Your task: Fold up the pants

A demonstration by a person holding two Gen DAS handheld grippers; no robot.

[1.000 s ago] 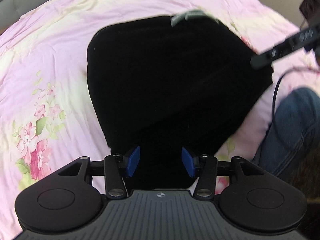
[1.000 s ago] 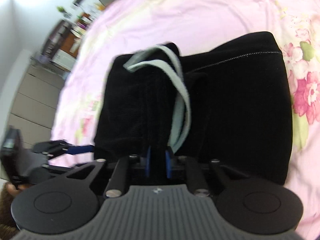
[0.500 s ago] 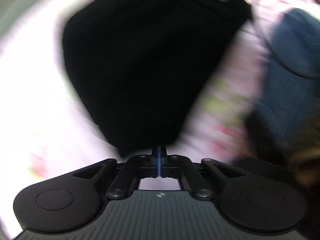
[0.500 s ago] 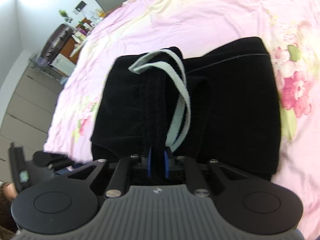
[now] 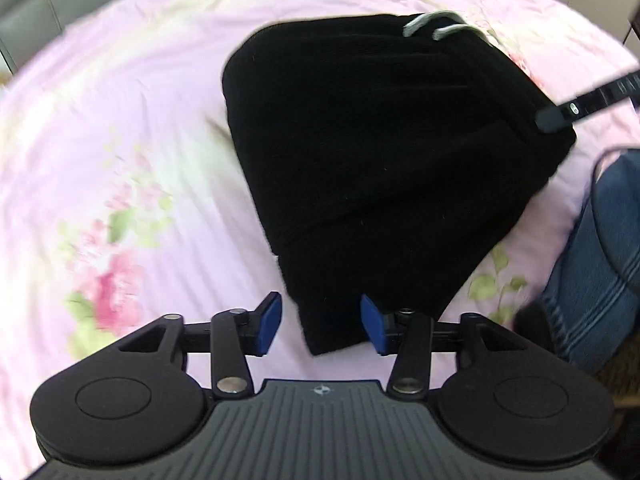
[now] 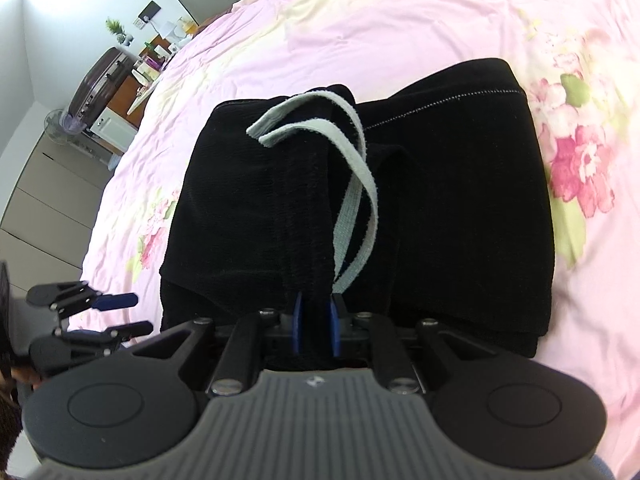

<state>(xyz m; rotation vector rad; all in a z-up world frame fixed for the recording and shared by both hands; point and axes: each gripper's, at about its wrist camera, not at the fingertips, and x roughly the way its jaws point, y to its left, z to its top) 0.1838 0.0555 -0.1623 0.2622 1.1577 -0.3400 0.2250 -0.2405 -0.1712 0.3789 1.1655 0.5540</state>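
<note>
While the right gripper (image 6: pixel 316 330) is pinching the pants (image 6: pixel 360 208) and the left gripper (image 5: pixel 320 322) is gaping empty, tugging risks unfolding them.

Right gripper (image 6: pixel 315 326) pinched the folded black pants (image 6: pixel 460 208) on the floral bedsheet (image 6: pixel 360 20), drawstring (image 6: pixel 356 184) draped on top.

My left camera looked close along the folded pants (image 5: pixel 380 152) from one corner; my right camera faced them from the adjoining waistband edge, both sharing them.
</note>
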